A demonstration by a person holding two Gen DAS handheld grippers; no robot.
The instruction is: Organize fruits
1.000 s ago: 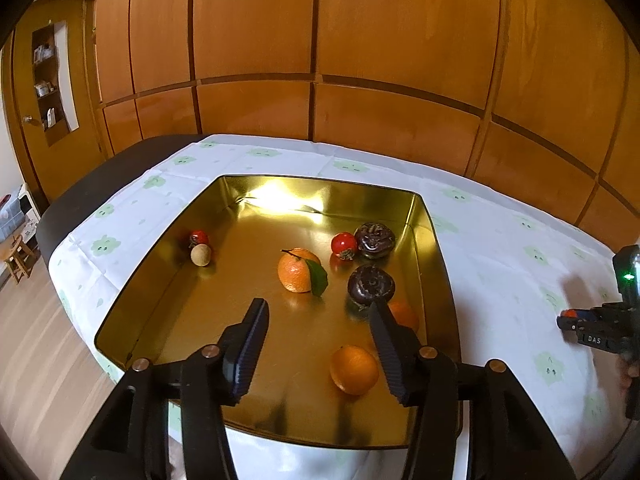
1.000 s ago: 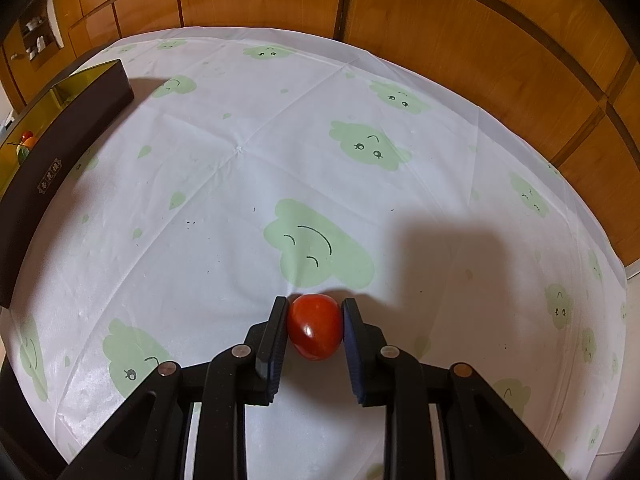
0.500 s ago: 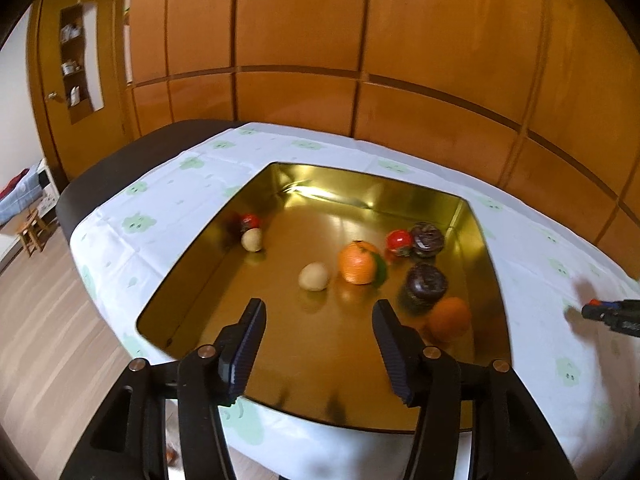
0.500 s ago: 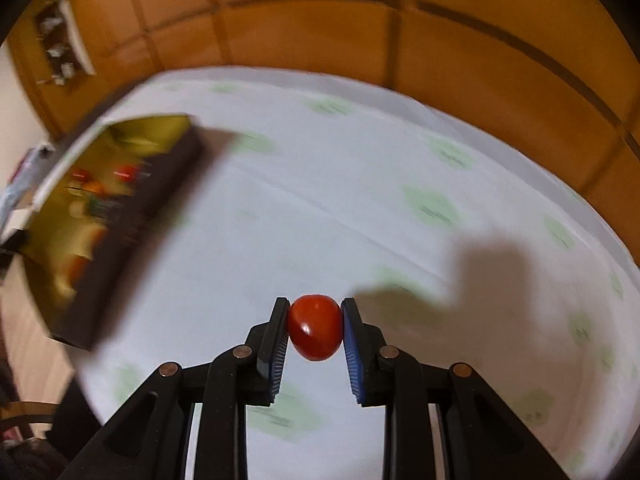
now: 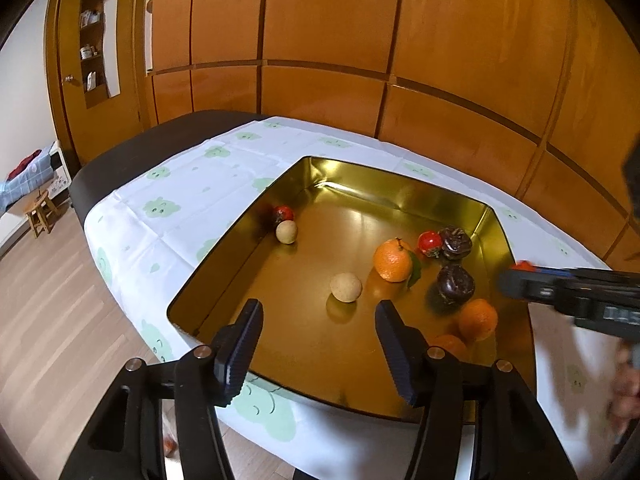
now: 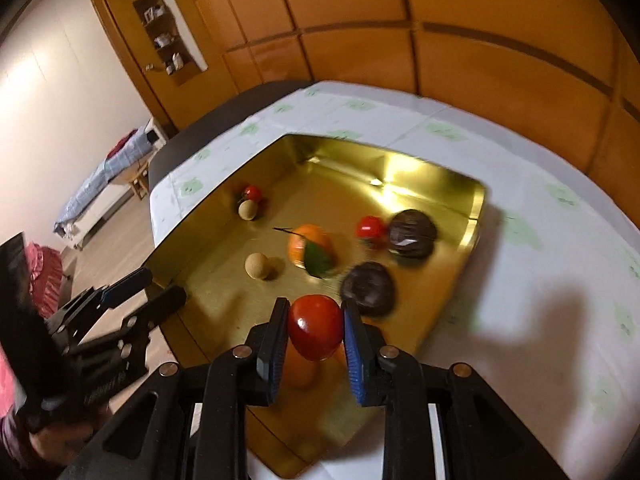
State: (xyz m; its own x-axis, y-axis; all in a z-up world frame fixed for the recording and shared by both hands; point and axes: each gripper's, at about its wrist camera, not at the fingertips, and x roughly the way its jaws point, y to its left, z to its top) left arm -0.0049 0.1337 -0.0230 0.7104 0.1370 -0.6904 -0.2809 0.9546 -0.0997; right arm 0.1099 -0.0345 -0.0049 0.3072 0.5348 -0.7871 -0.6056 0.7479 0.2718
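A gold tray [image 5: 240,248] on the cloth holds several fruits: a leafed orange [image 5: 393,260], a tan ball [image 5: 346,287], a small red tomato [image 5: 429,242], two dark fruits [image 5: 455,283] and plain oranges [image 5: 478,319]. My left gripper [image 5: 319,306] hovers over the tray's near edge, its jaws opening with nothing between them. My right gripper [image 6: 315,308] is shut on a red tomato [image 6: 316,326], held above the near part of the tray [image 6: 440,184]. In the left wrist view it reaches in from the right edge.
A red fruit [image 5: 283,213] and a second tan ball [image 5: 286,232] sit against the tray's left wall. The white cloth [image 5: 180,200] with green faces ends at the table's edge, with wooden floor and a stool [image 5: 40,210] beyond. Wood panelling [image 5: 360,40] stands behind.
My right gripper carried the tomato off the cloth, up and across to above the tray. My left gripper shifted sideways and its jaws widened. A tan ball has appeared mid-tray.
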